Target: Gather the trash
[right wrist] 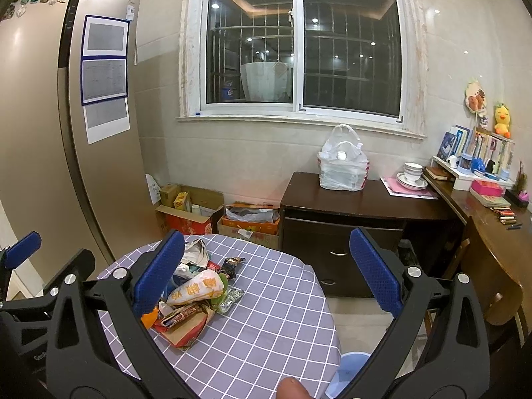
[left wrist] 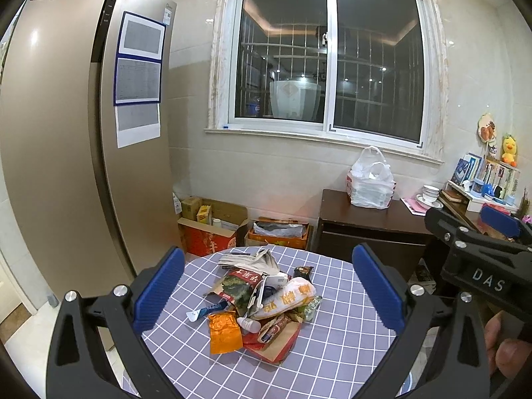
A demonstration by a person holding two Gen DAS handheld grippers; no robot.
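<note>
Wrappers (left wrist: 266, 302) heaped on the table (left wrist: 339, 349) look light, crinkly, probably slippery; pinch a loose edge. Left claw (left wrist: 267, 289) and right claw (right wrist: 266, 272) both gape, empty

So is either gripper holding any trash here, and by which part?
Nothing is held. The left gripper and right gripper are both open above the trash pile.

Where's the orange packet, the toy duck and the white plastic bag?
orange packet (left wrist: 225, 332), left wrist view, middle of its crinkled front.
toy duck (right wrist: 501, 117), right wrist view, its yellow body.
white plastic bag (right wrist: 343, 166), right wrist view, its bulging front.
</note>
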